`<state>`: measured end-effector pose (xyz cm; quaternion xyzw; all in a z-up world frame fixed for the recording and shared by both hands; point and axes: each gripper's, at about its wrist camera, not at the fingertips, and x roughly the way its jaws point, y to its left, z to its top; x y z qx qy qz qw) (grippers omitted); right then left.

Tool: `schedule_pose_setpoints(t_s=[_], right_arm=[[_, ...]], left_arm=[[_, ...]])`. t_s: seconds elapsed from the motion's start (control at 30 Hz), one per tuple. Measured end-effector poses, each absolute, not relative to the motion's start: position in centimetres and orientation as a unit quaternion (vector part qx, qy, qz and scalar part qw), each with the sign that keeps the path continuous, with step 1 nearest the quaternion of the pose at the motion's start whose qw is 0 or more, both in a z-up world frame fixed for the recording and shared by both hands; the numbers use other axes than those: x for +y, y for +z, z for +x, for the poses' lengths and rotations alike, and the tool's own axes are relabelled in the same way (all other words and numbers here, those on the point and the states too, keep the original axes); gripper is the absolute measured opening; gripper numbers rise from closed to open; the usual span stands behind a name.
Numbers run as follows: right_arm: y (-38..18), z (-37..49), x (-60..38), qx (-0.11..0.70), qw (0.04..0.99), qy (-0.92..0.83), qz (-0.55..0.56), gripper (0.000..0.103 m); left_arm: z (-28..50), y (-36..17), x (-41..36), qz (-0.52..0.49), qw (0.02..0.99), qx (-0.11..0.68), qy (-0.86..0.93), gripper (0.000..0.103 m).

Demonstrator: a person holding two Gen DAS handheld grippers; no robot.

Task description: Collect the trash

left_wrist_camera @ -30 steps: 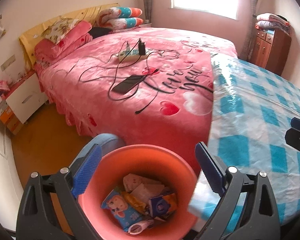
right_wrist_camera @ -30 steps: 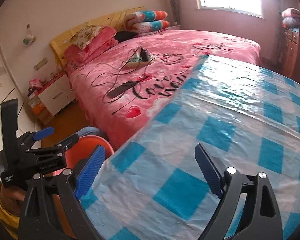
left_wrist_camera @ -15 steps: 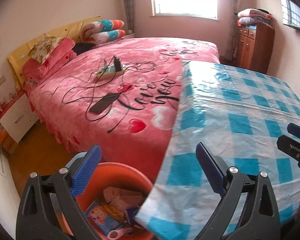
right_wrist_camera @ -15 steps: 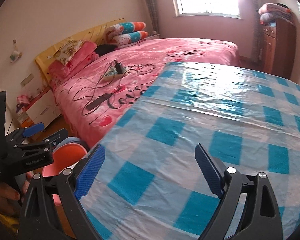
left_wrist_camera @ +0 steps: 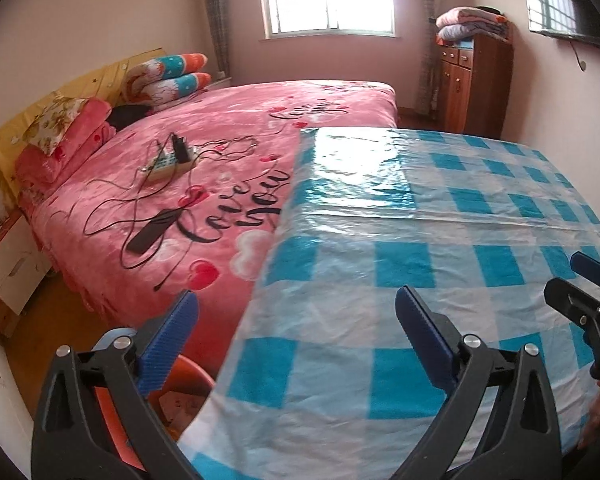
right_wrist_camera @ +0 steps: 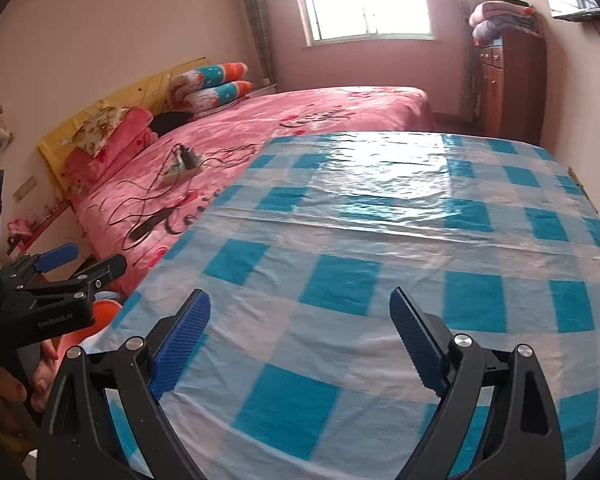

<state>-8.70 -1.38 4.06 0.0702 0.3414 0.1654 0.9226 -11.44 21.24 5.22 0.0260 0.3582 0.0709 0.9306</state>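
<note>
My left gripper (left_wrist_camera: 296,340) is open and empty above the near left edge of the table with the blue-and-white checked cloth (left_wrist_camera: 440,240). An orange trash bucket (left_wrist_camera: 188,384) stands on the floor below it, mostly hidden by the table edge and the left finger; some paper trash shows inside. My right gripper (right_wrist_camera: 300,336) is open and empty over the same cloth (right_wrist_camera: 380,240). The left gripper shows at the left of the right wrist view (right_wrist_camera: 56,280), with the bucket's orange rim (right_wrist_camera: 104,312) beneath it. No trash is visible on the table.
A bed with a pink cover (left_wrist_camera: 204,168) lies left of the table, with a power strip (left_wrist_camera: 168,164), cables and a black phone (left_wrist_camera: 152,232) on it. A wooden cabinet (left_wrist_camera: 476,84) stands at the far wall. A white nightstand (left_wrist_camera: 8,268) is at far left.
Both grippers have risen and swung right, from over the bucket toward the table. The bucket has slipped almost out of the left wrist view. Both stay open and empty.
</note>
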Motion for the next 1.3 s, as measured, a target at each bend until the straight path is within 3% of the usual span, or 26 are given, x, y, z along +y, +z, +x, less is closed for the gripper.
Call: schedule_pose_setpoints(t_s=[1.3], right_arm=[[3.5, -8.6, -15.2, 0.289, 0.954, -0.015, 0.073, 0.09]], left_arm=[[-5.0, 4.9, 5.9, 0.032, 0.932, 0.359, -0.03, 0.099]])
